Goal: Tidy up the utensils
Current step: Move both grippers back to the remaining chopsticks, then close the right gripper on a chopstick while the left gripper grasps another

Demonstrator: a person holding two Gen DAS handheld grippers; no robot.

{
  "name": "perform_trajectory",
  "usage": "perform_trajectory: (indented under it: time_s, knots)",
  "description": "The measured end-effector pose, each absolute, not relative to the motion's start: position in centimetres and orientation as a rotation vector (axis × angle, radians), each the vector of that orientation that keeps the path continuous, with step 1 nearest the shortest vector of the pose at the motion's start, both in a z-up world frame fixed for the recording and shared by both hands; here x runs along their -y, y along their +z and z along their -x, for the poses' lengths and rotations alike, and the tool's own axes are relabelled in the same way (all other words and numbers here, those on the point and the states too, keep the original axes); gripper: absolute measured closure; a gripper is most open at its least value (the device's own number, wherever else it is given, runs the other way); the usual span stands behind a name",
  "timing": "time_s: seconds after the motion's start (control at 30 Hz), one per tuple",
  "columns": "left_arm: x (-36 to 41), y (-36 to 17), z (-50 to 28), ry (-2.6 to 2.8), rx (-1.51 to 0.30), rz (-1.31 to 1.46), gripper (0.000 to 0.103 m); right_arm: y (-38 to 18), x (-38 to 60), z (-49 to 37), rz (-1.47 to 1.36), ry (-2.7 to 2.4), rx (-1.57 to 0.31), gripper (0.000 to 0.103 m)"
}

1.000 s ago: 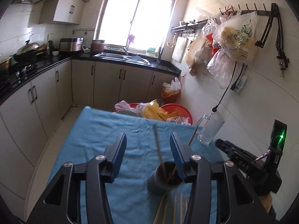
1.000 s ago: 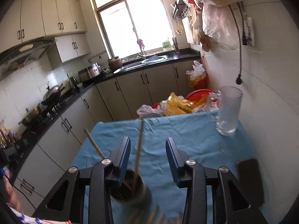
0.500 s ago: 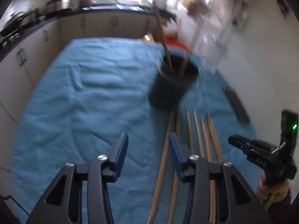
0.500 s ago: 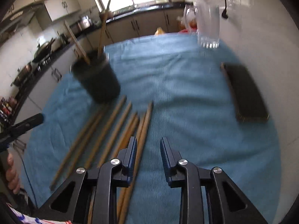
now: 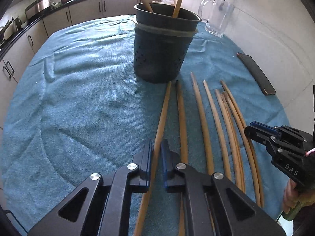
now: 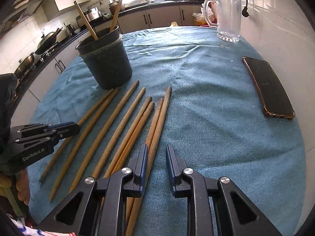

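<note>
Several wooden chopsticks lie side by side on a blue towel (image 5: 78, 98) in front of a black perforated holder (image 5: 159, 55) (image 6: 108, 66), in which two more stand. My left gripper (image 5: 157, 147) is low over the towel and shut on the leftmost chopstick (image 5: 164, 114); in the right wrist view the left gripper (image 6: 65, 126) is seen at the left of the row. My right gripper (image 6: 157, 149) is closing, with the rightmost chopstick (image 6: 162, 114) against its left pad and a gap to the right pad. In the left wrist view the right gripper (image 5: 254, 129) sits over the right end of the row.
A clear glass mug (image 6: 229, 17) stands at the far right of the towel near the white wall. A dark phone (image 6: 269, 86) lies along the right edge. Kitchen cabinets and a stove counter run behind and to the left.
Both grippers came down from above the holder to the row of chopsticks on the towel. Both pairs of jaws narrowed, and the left closed on the leftmost chopstick.
</note>
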State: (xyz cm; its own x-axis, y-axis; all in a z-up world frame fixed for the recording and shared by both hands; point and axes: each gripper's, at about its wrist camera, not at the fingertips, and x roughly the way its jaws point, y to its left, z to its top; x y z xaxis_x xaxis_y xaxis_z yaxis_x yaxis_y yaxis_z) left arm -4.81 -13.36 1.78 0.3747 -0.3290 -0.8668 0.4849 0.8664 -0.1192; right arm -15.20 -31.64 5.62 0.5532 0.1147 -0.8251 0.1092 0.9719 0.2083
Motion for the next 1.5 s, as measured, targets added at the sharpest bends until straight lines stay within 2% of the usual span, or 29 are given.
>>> perform_trajectory:
  time_s: [0.17, 0.57, 0.7, 0.87, 1.17, 1.5]
  knots:
    - [13.3, 1.9, 4.3, -0.490, -1.089, -0.103, 0.094, 5.3, 31.7, 14.3, -0.250, -0.051, -1.015, 0.095]
    - [6.6, 1.4, 4.8, -0.351, -1.293, 0.373, 0.096, 5.4, 34.6, 18.4, -0.352, -0.161, -1.058, 0.095]
    - [6.7, 1.8, 5.9, -0.374, -1.282, 0.314, 0.096, 5.6, 35.3, 20.0, -0.358, -0.129, -1.055, 0.094]
    - [7.0, 2.1, 5.8, -0.367, -1.286, 0.248, 0.095, 5.8, 35.5, 19.6, -0.306, -0.134, -1.064, 0.083]
    - [7.2, 1.8, 2.3, -0.311, -1.341, 0.229, 0.093, 5.5, 36.0, 15.4, -0.271, -0.133, -1.109, 0.082]
    - [9.0, 2.1, -0.3, -0.288, -1.312, 0.166, 0.093, 5.3, 36.2, 11.3, -0.193, -0.163, -1.158, 0.082]
